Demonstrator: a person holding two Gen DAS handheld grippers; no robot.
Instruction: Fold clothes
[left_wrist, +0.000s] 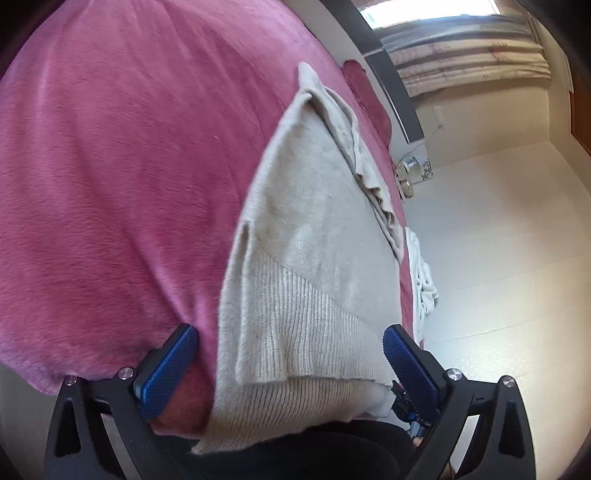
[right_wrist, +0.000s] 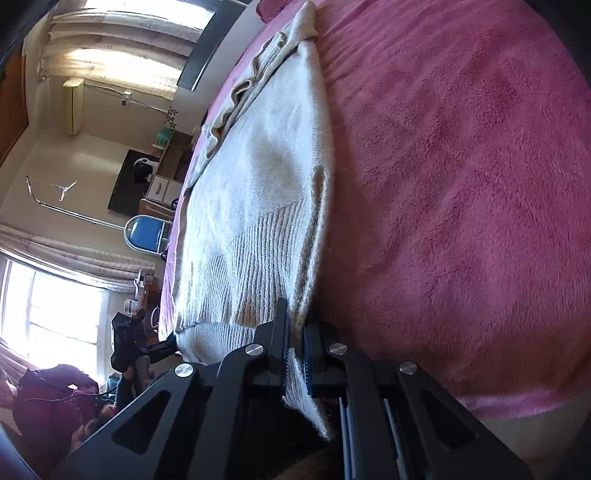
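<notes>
In the left wrist view, a beige sweater (left_wrist: 314, 236) is seen lying on a pink blanket (left_wrist: 122, 166); the left gripper (left_wrist: 291, 354) is held wide open over the ribbed hem. In the right wrist view, the hem (right_wrist: 295, 373) is clamped between the closed jaws of the right gripper (right_wrist: 295, 354).

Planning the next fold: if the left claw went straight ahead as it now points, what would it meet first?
Probably the beige sweater: the open left claw straddles its ribbed hem, with the pink blanket beyond. Depth is hard to judge.
</notes>
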